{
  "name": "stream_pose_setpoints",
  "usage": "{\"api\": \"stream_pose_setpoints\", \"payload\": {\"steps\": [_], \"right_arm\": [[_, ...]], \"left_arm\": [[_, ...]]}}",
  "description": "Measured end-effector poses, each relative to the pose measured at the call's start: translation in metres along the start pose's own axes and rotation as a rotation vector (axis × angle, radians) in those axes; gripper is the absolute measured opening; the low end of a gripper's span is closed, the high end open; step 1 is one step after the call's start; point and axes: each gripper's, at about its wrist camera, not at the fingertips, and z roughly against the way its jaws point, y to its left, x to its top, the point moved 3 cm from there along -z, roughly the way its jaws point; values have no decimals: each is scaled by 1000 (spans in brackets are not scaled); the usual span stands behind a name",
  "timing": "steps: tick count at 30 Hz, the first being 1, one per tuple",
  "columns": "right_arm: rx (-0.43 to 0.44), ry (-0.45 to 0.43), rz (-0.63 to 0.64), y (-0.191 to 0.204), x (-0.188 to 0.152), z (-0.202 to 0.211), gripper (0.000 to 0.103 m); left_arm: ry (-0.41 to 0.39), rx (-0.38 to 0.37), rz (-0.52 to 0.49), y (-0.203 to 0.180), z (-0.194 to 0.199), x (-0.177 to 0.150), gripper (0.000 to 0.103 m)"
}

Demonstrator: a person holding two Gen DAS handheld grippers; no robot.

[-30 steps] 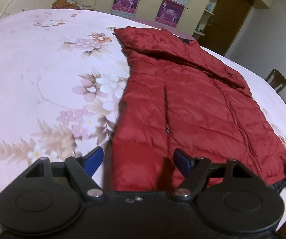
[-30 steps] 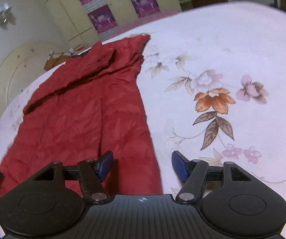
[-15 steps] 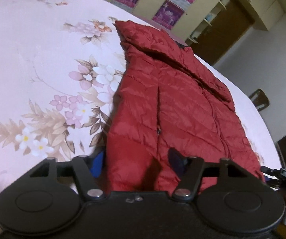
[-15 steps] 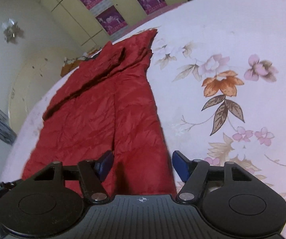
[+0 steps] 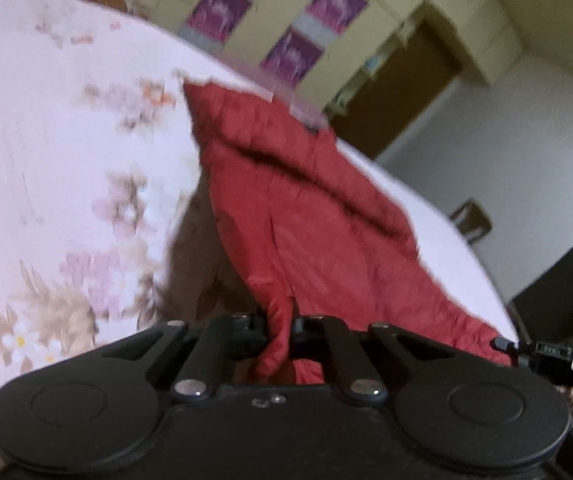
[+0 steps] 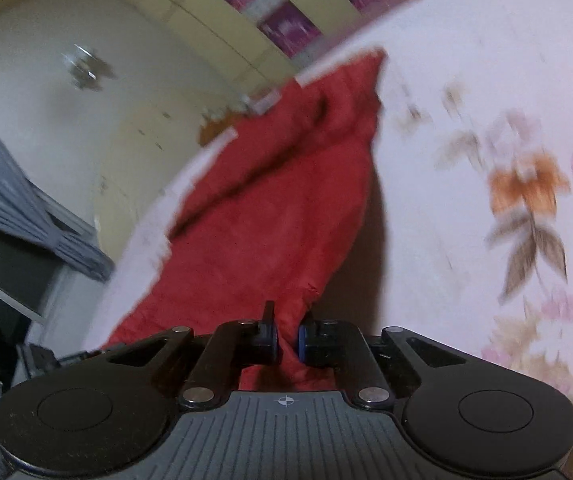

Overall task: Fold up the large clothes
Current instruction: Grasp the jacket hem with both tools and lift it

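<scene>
A bed under a pale pink floral sheet, cream wardrobes with purple posters behind.

The left gripper has just closed, its fingers clamped on a bunched corner of the red quilted puffer jacket; the right gripper has likewise just closed, clamping the hem's other corner. Both corners are raised off the sheet, while the far part of the jacket lies on the bed.

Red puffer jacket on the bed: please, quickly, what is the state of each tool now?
Left tool: just closed, gripping the hem of the red puffer jacket.
Right tool: just closed, gripping the same jacket's hem.
</scene>
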Motion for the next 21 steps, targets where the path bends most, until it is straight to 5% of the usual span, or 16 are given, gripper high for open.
{"api": "stream_pose_setpoints", "payload": {"steps": [5, 10, 19, 20, 21], "right_arm": [[19, -74, 60, 25, 38, 9, 8], [27, -44, 76, 32, 59, -10, 8], [-51, 102, -79, -21, -2, -38, 9], [-61, 106, -99, -26, -7, -39, 23], [-76, 107, -113, -30, -11, -40, 66]], "left_arm": [[-103, -41, 8, -12, 3, 31, 5], [-68, -46, -24, -21, -15, 47, 5], [62, 39, 29, 16, -28, -6, 6], [75, 51, 24, 19, -31, -8, 7], [84, 64, 16, 19, -32, -11, 7]]}}
